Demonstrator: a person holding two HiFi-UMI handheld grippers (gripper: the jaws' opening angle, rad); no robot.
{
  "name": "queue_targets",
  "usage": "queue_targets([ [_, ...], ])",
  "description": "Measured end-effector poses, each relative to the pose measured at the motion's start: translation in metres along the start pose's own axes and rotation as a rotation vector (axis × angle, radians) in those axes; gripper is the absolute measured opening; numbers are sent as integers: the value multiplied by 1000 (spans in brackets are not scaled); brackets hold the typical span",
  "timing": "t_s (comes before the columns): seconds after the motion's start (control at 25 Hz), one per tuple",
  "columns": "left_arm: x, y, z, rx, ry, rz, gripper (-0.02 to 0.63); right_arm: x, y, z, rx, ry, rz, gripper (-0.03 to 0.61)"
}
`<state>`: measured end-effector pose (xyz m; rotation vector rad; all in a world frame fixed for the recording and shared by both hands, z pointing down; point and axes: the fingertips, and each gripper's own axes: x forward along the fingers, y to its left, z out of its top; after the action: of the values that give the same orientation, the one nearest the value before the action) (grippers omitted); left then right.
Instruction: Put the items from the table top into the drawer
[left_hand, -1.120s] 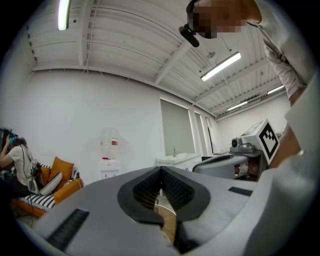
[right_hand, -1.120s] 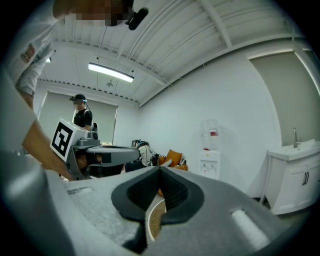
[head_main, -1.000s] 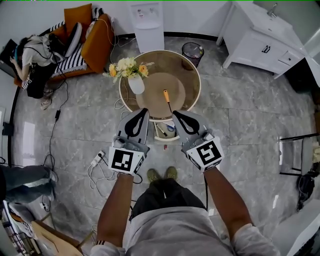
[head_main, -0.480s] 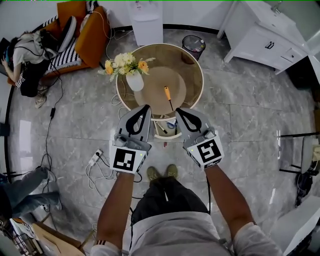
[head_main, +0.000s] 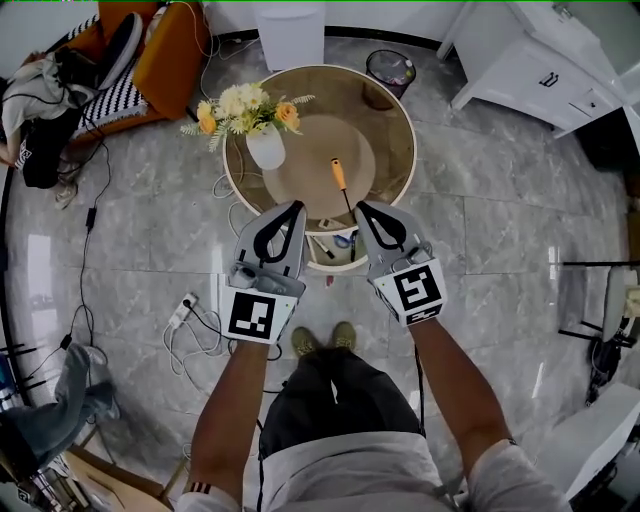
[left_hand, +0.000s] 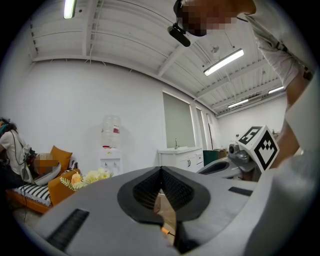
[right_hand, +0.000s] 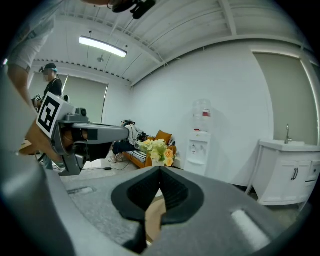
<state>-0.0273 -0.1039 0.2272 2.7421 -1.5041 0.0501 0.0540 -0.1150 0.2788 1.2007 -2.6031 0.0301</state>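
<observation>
Plainly, the one loose item on the table (head_main: 378, 135) that suits the drawer (head_main: 336, 266) is the screwdriver (head_main: 341, 188). It lies flat with its orange handle toward the far side and its shaft pointing back at the person, just beyond the open drawer, which juts out under the near rim and has a few small things in it. Both tools are empty: the left gripper (head_main: 297, 207) and the right gripper (head_main: 363, 207) each have their jaws pressed together on nothing, and they hang side by side over the near rim, one at each side of the drawer. The right gripper looks the better choice, since the shaft's tip lies just beside its nose. Its jaws should part before it goes down, not at the last instant, or the closed nose may knock the screwdriver along the smooth top. I would reach past the shaft and close across the handle, which is thicker and less likely to slip or swivel than the thin metal. The vase (head_main: 266, 150) stands well apart on the left, so it poses little risk if the left gripper stays back. The drawer looks narrow, so the screwdriver probably has to be turned to lie along its longer side and lowered close to the contents before the jaws let go.
</observation>
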Motion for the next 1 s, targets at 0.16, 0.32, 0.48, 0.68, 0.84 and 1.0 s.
queue_targets([
  [0.16, 2, 12, -22, -3, 6, 4, 0, 18, -3, -20, 0, 24, -16, 0],
  [0.32, 6, 20, -42, -13, 10, 12, 0, 31, -6, -37, -6, 39, -24, 0],
  [0.48, 11, 24, -61, -11, 10, 11, 0, 45, -10, -56, -11, 54, -30, 0],
  [0.68, 17, 25, -87, -13, 11, 3, 0, 61, -13, -88, -21, 96, -38, 0],
  [0.84, 22, 28, -111, -25, 22, 3, 0, 74, -18, -112, -12, 123, -44, 0],
  [1.0, 27, 33, -130, -26, 25, 4, 0, 87, -19, -134, -13, 147, -42, 0],
])
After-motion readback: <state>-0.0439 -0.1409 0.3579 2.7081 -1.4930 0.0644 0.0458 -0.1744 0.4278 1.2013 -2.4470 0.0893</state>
